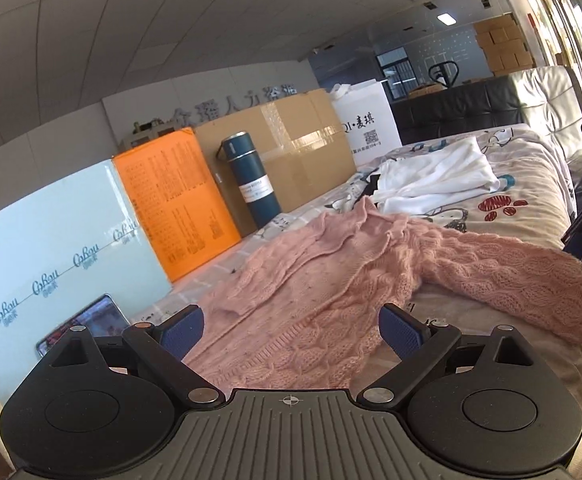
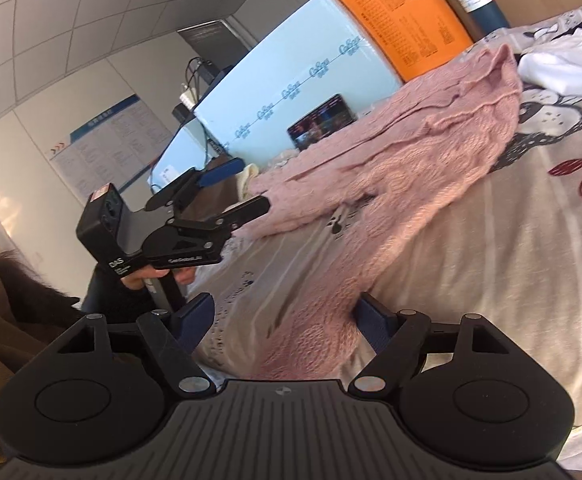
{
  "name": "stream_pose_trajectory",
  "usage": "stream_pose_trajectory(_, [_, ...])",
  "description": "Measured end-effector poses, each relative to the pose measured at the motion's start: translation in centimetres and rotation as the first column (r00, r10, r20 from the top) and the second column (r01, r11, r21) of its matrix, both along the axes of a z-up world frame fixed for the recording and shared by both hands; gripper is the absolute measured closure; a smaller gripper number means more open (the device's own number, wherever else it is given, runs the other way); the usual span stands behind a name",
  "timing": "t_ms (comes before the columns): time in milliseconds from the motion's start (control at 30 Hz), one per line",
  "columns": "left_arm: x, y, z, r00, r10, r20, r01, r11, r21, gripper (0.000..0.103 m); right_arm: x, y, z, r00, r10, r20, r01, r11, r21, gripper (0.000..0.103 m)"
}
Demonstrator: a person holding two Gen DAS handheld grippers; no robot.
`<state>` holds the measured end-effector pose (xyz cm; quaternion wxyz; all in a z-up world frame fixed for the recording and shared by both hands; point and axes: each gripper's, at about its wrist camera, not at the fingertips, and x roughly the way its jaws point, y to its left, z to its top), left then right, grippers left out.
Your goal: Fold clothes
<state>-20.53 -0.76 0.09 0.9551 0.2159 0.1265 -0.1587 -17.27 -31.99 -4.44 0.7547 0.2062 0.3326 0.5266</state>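
A pink cable-knit cardigan [image 1: 323, 280] lies spread on the patterned bedsheet [image 1: 531, 184]. One sleeve [image 1: 531, 280] stretches out to the right. My left gripper [image 1: 291, 332] is open, low over the cardigan's near hem, with knit between its blue pads but not pinched. In the right wrist view the left gripper [image 2: 253, 184] stands open at the cardigan's [image 2: 431, 140] left edge, held by a hand [image 2: 143, 280]. My right gripper [image 2: 285, 320] is open over the sleeve [image 2: 323, 320]. The sleeve lies loose between the fingers, close to the right pad [image 2: 375, 326].
A white garment [image 1: 439, 180] lies crumpled behind the cardigan. Along the bed's left side stand a pale blue panel [image 1: 51, 232], an orange box [image 1: 171, 200], a teal flask [image 1: 251, 180] and a cardboard box [image 1: 303, 144]. A lit phone [image 1: 87, 324] leans on the panel.
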Motion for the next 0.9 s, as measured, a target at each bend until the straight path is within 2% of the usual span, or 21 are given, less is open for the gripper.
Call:
stream_pose_trajectory(100, [0.2, 0.4, 0.1, 1.0, 0.025, -0.003, -0.025, 0.999, -0.027, 0.007, 0.4, 0.7, 0.1, 0.998, 0.051, -0.036, -0.048, 0.997, 0.065, 0.027])
stream_pose_trajectory(167, [-0.1, 0.8, 0.4, 1.0, 0.009, 0.003, -0.008, 0.999, -0.053, 0.007, 1.1, 1.2, 0.4, 0.996, 0.074, -0.058, -0.067, 0.991, 0.113, 0.027])
stream_pose_trajectory(267, [-0.9, 1.5, 0.5, 0.997, -0.079, 0.012, 0.08, 0.993, -0.088, 0.007, 2.4, 2.1, 0.8, 0.992, 0.094, -0.082, -0.079, 0.983, 0.168, 0.027])
stream_pose_trajectory(367, [-1.8, 1.9, 0.3, 0.981, -0.193, -0.018, 0.19, 0.975, -0.117, 0.007, 3.8, 3.0, 0.8, 0.988, 0.102, -0.114, -0.078, 0.977, 0.198, 0.027])
stream_pose_trajectory(467, [-2.7, 1.7, 0.3, 0.953, -0.296, -0.066, 0.282, 0.945, -0.165, 0.007, 5.0, 3.6, 0.6, 0.984, 0.104, -0.147, -0.072, 0.975, 0.208, 0.027])
stream_pose_trajectory(567, [-3.0, 0.4, -0.1, 0.905, -0.412, -0.112, 0.382, 0.898, -0.217, 0.007, 5.7, 4.0, 0.4, 0.981, 0.104, -0.163, -0.069, 0.976, 0.208, 0.027])
stream_pose_trajectory(633, [-2.7, -0.8, -0.6, 0.876, -0.461, -0.145, 0.427, 0.879, -0.211, 0.007, 6.0, 4.1, 0.2, 0.979, 0.102, -0.174, -0.064, 0.975, 0.213, 0.027])
stream_pose_trajectory(733, [-2.1, -2.7, -1.4, 0.851, -0.486, -0.199, 0.457, 0.872, -0.173, 0.007, 6.3, 4.3, 0.2, 0.978, 0.096, -0.183, -0.055, 0.974, 0.221, 0.026])
stream_pose_trajectory(800, [-1.7, -3.6, -1.8, 0.851, -0.472, -0.232, 0.45, 0.882, -0.141, 0.007, 6.5, 4.3, 0.2, 0.977, 0.094, -0.189, -0.049, 0.972, 0.229, 0.025])
stream_pose_trajectory(833, [-1.3, -3.7, -2.0, 0.857, -0.451, -0.25, 0.429, 0.893, -0.141, 0.008, 6.5, 4.4, 0.2, 0.978, 0.095, -0.185, -0.051, 0.972, 0.228, 0.025])
stream_pose_trajectory(867, [-0.9, -3.5, -2.0, 0.86, -0.434, -0.267, 0.406, 0.901, -0.156, 0.015, 6.5, 4.4, 0.2, 0.979, 0.095, -0.181, -0.053, 0.973, 0.226, 0.025])
stream_pose_trajectory(900, [-0.6, -3.4, -2.1, 0.863, -0.417, -0.284, 0.382, 0.908, -0.171, 0.036, 6.5, 4.2, 0.2, 0.98, 0.092, -0.177, -0.052, 0.975, 0.216, 0.025])
